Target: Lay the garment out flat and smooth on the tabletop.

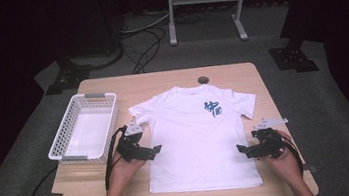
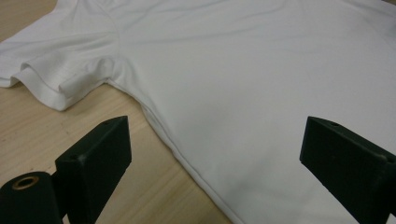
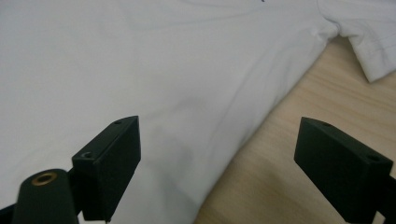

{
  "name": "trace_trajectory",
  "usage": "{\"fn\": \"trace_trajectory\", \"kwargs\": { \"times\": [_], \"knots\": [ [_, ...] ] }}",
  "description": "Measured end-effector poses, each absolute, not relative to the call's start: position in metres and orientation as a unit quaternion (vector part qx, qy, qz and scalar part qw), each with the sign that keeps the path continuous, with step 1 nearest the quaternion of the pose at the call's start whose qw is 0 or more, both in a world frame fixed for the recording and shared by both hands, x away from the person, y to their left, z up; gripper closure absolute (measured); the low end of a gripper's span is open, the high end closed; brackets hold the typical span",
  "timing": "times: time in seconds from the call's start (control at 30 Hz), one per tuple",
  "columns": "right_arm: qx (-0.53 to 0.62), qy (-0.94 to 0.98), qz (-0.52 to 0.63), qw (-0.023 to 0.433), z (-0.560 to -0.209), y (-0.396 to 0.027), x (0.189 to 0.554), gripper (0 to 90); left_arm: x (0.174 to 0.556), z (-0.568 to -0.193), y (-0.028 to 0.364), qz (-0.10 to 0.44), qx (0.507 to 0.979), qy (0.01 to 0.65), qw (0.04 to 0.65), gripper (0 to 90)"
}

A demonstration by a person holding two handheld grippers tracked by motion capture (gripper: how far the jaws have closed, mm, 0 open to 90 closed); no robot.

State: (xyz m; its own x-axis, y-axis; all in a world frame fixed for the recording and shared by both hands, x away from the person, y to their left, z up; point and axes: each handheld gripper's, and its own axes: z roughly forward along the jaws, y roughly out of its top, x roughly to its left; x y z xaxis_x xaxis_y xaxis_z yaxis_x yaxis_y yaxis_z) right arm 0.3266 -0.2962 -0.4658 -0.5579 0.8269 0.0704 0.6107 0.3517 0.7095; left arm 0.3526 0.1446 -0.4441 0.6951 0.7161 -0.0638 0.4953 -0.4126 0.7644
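Table [image 1: 170, 81] of pale wood with rounded corners takes the middle of the high view, on grey carpet. White short-sleeved cotton T-shirt [image 1: 195, 140] with a blue chest print lies flat, front up, across the table's centre, collar toward the top of the frame, hem near the lower edge. White plastic lattice basket [image 1: 64, 136] with grey handles sits at the table's left side, just beside the shirt's sleeve but apart from it.

Your left gripper [image 1: 154, 150] sits left of centre in the high view, at the shirt's side seam below the sleeve. In the left gripper view its jaws are spread wide, one over bare wood at lower left, one over cloth at lower right, the seam running between them; nothing is held.

Your right gripper [image 1: 242, 149] sits at lower right, at the opposite side seam. In the right gripper view the jaws are likewise wide apart, straddling the shirt's edge, gripping nothing.
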Motion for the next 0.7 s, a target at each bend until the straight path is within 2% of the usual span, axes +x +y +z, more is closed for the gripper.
{"fn": "trace_trajectory", "kwargs": {
  "times": [0.7],
  "knots": [
    [0.457,0.796,0.361,0.168,-0.464,-0.328,0.277,13.9,0.308,-0.442,0.172,0.156,0.815,0.370,0.418,8.8]
  ]
}}
